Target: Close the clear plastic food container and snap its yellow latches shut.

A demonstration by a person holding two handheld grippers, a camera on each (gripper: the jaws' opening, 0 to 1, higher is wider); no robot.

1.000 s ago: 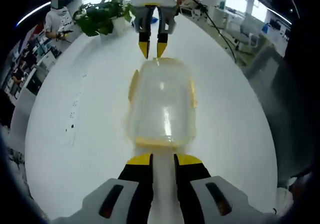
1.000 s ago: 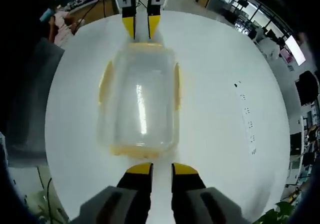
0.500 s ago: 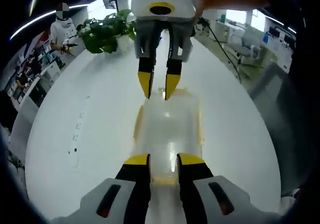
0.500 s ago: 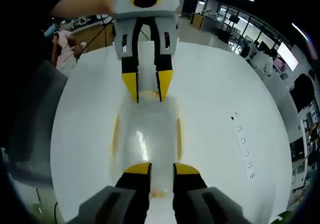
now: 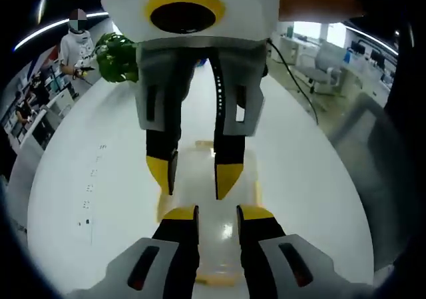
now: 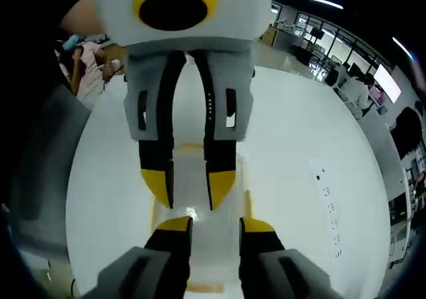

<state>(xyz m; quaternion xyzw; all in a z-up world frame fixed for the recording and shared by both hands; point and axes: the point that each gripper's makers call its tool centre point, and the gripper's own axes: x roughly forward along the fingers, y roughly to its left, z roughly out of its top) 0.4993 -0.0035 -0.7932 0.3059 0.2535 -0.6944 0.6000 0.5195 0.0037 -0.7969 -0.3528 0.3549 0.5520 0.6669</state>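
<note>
The clear plastic food container (image 5: 208, 179) lies on the white tabletop (image 5: 93, 166), directly beneath both grippers, which face each other nose to nose above it. In the left gripper view, the left gripper (image 5: 218, 214) rises from the bottom with its yellow-tipped jaws a narrow gap apart, nothing visibly held between them; the container's pale lid runs under and between the jaws, with a yellow latch (image 5: 164, 206) showing at its left edge and another strip of yellow at the near end (image 5: 216, 280). The right gripper (image 5: 194, 178) looms in from above, its yellow tips parted about as far and pointing down onto the lid's middle; whether they touch the lid cannot be told. In the right gripper view the arrangement mirrors: the right gripper (image 6: 215, 226) stands at the bottom, jaws a little apart and empty as far as can be seen, and the left gripper (image 6: 188, 187) hangs in from the top over the container (image 6: 200, 212). Most of the container is hidden behind the two gripper bodies, so the lid's seating and the state of the latches are hard to make out. A potted green plant (image 5: 114, 58) sits at the far edge of the tabletop, partly cut off by the right gripper's housing, and a person (image 5: 74, 46) stands beyond it.
</note>
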